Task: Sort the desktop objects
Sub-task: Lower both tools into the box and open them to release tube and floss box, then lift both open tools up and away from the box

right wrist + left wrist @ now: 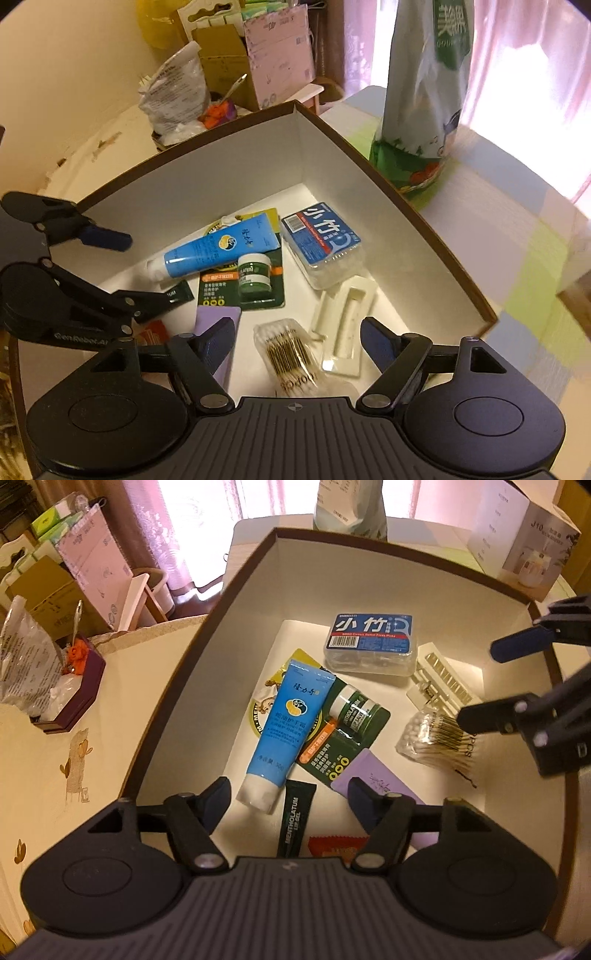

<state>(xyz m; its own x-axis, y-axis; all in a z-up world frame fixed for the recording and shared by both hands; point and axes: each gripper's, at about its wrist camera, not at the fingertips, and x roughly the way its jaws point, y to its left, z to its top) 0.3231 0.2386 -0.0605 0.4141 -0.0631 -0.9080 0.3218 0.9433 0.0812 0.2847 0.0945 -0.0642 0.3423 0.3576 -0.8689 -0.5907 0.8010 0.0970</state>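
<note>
A brown-rimmed white box (236,602) (424,214) holds a blue hand cream tube (277,734) (218,247), a floss pick box (371,642) (321,240), a green lip balm card with jar (354,712) (253,277), a black lip gel tube (295,819), a purple packet (369,775) (214,317), a cotton swab bag (432,738) (291,354) and a white hook strip (443,683) (347,317). My left gripper (288,797) (142,269) is open and empty above the lip gel tube. My right gripper (297,339) (476,681) is open and empty over the swab bag.
A tall green-and-white refill pouch (424,96) (351,506) stands behind the box. A humidifier carton (524,542) stands at the back right. A purple tray with a plastic bag (66,694) (177,96) sits left of the box. Cardboard cartons (55,587) lie beyond.
</note>
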